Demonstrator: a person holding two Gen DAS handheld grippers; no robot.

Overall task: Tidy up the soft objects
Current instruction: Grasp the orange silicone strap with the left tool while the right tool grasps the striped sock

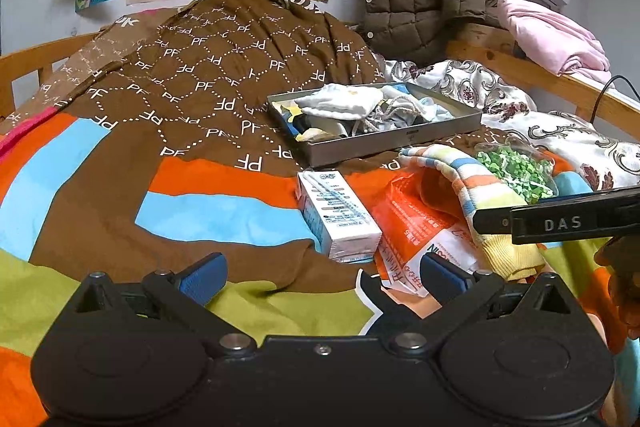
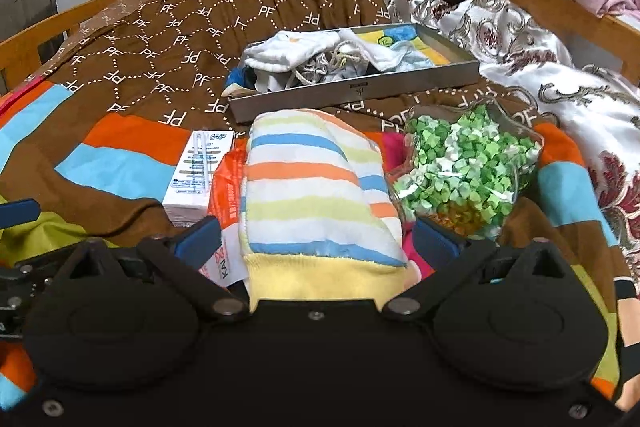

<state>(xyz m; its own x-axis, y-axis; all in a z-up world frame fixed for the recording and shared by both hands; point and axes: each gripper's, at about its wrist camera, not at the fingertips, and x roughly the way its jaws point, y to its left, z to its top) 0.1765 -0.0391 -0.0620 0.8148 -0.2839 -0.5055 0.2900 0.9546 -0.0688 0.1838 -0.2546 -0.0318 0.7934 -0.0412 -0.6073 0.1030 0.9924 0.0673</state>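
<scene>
the right gripper [image 2: 316, 237] stands wide with the striped sock [image 2: 316, 187] between its blue pads but not yet pinched, so i'd press down over the yellow cuff, close there, and keep clear of the orange packet [image 2: 228, 195] and the bag of green paper stars [image 2: 464, 167] before lifting it to the metal tray [image 2: 360, 89] of small cloths. the left gripper [image 1: 322, 273] is wide and empty. only its view shows the milk carton [image 1: 338, 215] whole; the right view shows the sock's full stripes.
</scene>
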